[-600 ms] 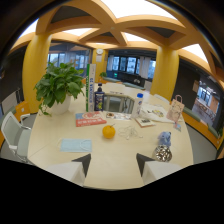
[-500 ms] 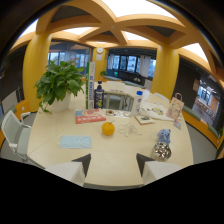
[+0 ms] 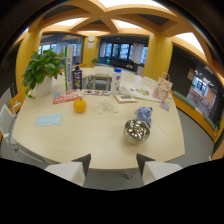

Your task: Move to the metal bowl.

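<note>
The gripper (image 3: 111, 161) hangs with fingers spread and empty, well short of the metal bowl (image 3: 136, 131) on the table (image 3: 90, 140). A good approach likely veers right, bowl centred between the fingers, clear of the blue toy (image 3: 144, 115) just behind it.

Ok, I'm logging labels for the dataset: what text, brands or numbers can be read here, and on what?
No text reads clearly.
Tall green-and-white box: print too blurred.
Dark bottle: label unreadable.
Red book: cover print too small.
Paper bag: picture only, no legible words.
Metal bowl: no markings visible.
</note>
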Available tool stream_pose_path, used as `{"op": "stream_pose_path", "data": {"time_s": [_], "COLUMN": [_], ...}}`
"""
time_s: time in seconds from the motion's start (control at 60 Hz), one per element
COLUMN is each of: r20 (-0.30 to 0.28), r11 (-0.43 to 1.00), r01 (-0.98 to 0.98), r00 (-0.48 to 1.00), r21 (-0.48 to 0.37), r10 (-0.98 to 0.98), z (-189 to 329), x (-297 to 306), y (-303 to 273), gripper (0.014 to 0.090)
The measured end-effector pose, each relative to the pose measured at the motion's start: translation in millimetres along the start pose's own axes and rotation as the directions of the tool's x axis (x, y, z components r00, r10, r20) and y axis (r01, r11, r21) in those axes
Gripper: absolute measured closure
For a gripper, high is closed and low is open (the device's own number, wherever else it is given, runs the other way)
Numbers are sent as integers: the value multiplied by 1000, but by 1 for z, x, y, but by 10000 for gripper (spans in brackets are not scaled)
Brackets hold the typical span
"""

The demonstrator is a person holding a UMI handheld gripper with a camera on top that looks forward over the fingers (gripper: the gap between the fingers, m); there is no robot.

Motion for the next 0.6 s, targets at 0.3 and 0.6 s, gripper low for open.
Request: {"op": "stream_pose_path", "data": {"time_s": [0.3, 0.6], "r20": [4, 83], "r11": [1000, 1000], "r01": [9, 22], "r00": [1000, 996], "r21": [-20, 3], "r10": [-9, -22], "z": [52, 94], "x": [101, 110], "y": [-4, -34], "gripper": [183, 184]}}
